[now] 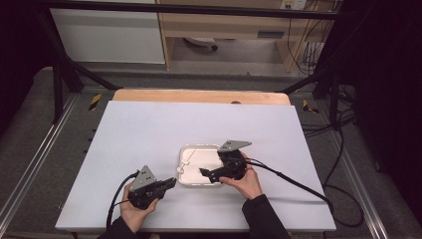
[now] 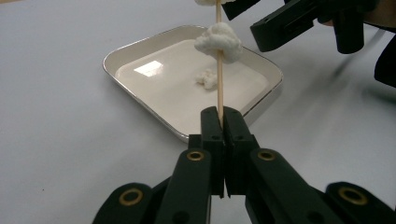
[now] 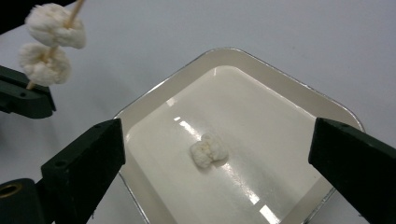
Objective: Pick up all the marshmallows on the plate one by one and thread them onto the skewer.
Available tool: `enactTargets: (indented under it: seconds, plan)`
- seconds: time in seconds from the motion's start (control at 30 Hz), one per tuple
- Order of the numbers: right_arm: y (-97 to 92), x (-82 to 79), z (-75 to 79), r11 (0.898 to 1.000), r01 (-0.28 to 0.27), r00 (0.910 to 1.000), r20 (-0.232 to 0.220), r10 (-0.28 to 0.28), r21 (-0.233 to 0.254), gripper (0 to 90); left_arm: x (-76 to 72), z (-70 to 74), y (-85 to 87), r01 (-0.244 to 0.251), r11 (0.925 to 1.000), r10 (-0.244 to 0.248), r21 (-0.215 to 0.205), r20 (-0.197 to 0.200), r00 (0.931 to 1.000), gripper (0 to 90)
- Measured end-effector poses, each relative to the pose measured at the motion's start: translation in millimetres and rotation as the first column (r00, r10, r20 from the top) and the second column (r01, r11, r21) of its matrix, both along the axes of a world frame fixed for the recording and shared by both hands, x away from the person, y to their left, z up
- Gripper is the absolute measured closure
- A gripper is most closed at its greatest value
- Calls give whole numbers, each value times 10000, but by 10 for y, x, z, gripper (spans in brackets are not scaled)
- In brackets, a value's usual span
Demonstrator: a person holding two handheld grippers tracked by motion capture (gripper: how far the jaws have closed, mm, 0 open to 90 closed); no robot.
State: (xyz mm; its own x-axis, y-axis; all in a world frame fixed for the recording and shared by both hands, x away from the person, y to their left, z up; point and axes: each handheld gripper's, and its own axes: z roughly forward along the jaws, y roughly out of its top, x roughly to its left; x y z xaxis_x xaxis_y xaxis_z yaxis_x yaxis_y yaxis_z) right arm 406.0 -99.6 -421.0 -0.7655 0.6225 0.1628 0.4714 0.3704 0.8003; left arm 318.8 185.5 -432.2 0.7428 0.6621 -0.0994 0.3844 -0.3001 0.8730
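Note:
My left gripper [image 2: 219,116] [image 1: 172,182] is shut on the lower end of a thin wooden skewer [image 2: 219,88], held upright beside the tray's near-left corner. Two white puffy pieces [image 3: 52,44] are threaded on the skewer, one above the other [image 2: 218,42]. A third white piece [image 3: 208,150] [image 2: 207,78] lies loose on the floor of the shallow white tray [image 1: 195,149] [image 3: 289,79]. My right gripper [image 3: 217,140] [image 1: 203,172] hovers open over the tray, its jaws spread wide on either side of the loose piece and not touching it.
The tray sits at the middle of a white table sheet [image 1: 149,129], with bare sheet all around it. A wooden edge [image 1: 199,95] runs along the far side. Black cables trail off to the right [image 1: 298,181].

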Motion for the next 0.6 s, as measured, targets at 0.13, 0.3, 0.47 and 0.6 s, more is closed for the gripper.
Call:
enactTargets:
  seconds: [0.13,0.3,0.47,0.6]
  plan:
    - [91,77,-63,9986,-212,9997,-124,206,-484,109,1,-1,1,12,10000,-12,-10,-18,10000,885]
    - [144,133,-116,9969,-385,9992,-157,375,-680,175,5,-2,6,11,10000,-11,-24,-36,10000,885]
    - [206,171,-185,9918,-646,9979,-83,640,-1106,245,9,-4,9,8,10000,-8,-39,-82,10000,885]
    - [230,181,-235,9891,-782,9969,-84,778,-1245,336,11,-7,7,12,10000,-13,-32,-89,10000,885]
